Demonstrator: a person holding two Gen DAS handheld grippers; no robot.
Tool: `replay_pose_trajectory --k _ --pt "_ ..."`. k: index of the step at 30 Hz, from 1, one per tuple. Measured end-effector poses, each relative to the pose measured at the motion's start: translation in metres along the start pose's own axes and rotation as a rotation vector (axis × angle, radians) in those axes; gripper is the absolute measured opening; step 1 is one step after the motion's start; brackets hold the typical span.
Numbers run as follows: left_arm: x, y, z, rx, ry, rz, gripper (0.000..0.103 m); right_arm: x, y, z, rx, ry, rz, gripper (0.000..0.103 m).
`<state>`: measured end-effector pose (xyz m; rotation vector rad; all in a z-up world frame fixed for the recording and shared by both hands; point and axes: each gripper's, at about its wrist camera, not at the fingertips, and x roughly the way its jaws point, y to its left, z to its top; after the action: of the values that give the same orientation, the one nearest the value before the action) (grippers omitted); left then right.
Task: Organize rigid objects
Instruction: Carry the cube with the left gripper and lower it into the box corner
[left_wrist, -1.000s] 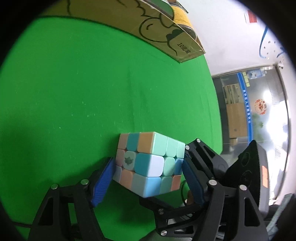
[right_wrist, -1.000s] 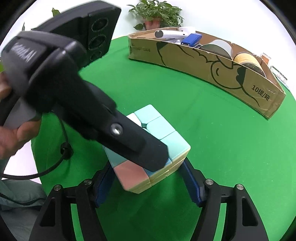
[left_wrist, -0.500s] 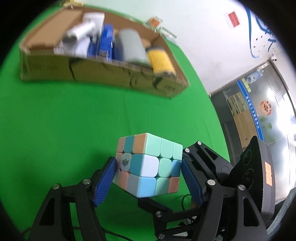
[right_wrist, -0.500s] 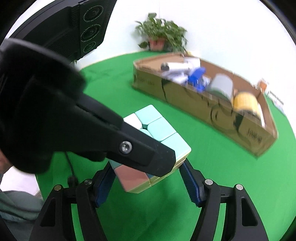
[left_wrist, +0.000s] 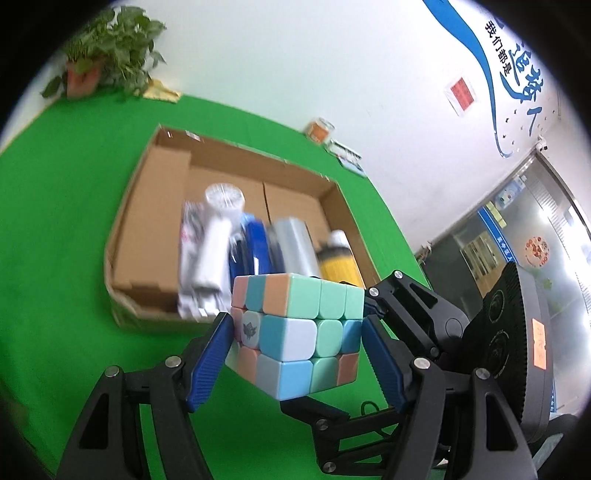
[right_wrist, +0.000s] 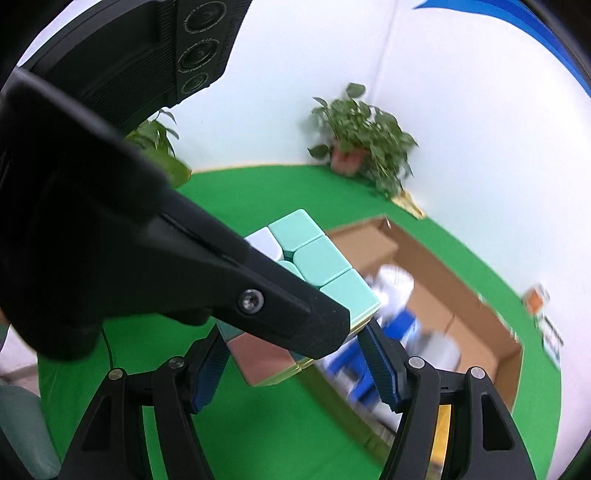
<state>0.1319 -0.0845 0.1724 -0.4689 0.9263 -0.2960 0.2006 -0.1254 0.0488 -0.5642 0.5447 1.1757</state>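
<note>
Both grippers, left gripper (left_wrist: 297, 341) and right gripper (right_wrist: 295, 360), clamp the pastel puzzle cube (left_wrist: 297, 332) above the brown cardboard box (left_wrist: 147, 236). Only the left view shows the cube's logo sticker; the right view mostly gets the left gripper's black body.

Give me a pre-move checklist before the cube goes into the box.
1. Left gripper on puzzle cube, pads on two opposite sides: ok.
2. Right gripper on the same cube: ok.
3. Cube clear of the green cloth: ok.
4. Cardboard box open on top: ok.
5. Free floor in box, far half bare: ok.
6. Items near the box's front wall, blurred, exact gaps: cannot tell.
</note>
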Motion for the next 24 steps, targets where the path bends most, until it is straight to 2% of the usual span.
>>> replay_pose_trajectory --k 8,14,24 --pt "0.005 0.024 0.041 -0.03 -0.007 0.043 0.071 0.04 -0.037 0.039 -0.005 0.014 0.076 0.066" --pt "0.014 0.056 0.073 -0.076 0.014 0.05 0.071 0.081 -0.06 0.062 -0.013 0.049 0.127 0.066" --pt "0.044 0.121 0.094 -0.207 0.07 0.052 0.069 0.16 -0.086 0.079 -0.006 0.144 0.234 0.066"
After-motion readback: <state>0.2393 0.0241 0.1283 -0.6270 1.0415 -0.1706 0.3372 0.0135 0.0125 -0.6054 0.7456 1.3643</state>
